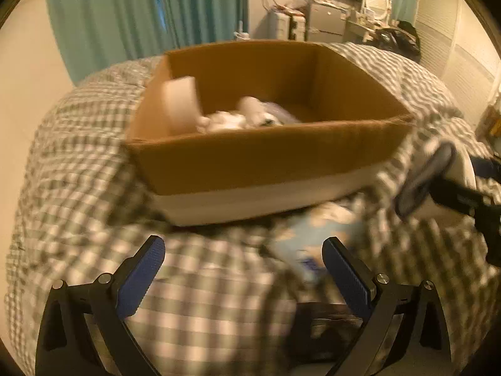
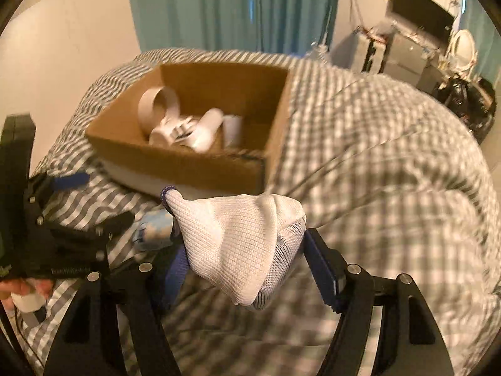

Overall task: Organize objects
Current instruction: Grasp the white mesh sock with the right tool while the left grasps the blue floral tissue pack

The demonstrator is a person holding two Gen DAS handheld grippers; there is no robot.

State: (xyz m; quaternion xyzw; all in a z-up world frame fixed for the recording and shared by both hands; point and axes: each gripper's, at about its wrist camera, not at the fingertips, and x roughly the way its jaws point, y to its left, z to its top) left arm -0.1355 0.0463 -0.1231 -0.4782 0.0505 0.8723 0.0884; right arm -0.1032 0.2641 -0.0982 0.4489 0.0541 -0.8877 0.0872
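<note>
White mesh pouch (image 2: pixel 231 244), nearest the right wrist camera, clamped between the pads of the right gripper (image 2: pixel 241 241); knit texture sharp while the bedding behind smears. Long axis slanted: blunt end toward the camera, narrow purple-trimmed corner up and left, pointing at the near wall of the cardboard box (image 2: pixel 188 163). No label visible on it.

Just left of that, left gripper (image 1: pixel 244 244) held over the checked duvet (image 1: pixel 203 307), jaws wide apart with nothing between them. Pale lettering on its black body in the right wrist view, too blurred to read. Part of a hand (image 2: pixel 18 288) behind it at the frame edge.

Beside the left gripper's right finger, a pale blue patterned packet (image 1: pixel 310 235) lying on the duvet, with a dark blue mark that cannot be read.

Farther on, the box standing open on the bed, a white band along its base; inside, a white ring-shaped roll (image 2: pixel 156 106) leaning at the left wall and more white items (image 2: pixel 200 131) heaped near the middle.

Beyond the bed, teal curtains (image 2: pixel 231 9), a dark screen (image 2: pixel 422 12), a white oval mirror (image 2: pixel 463 47).
</note>
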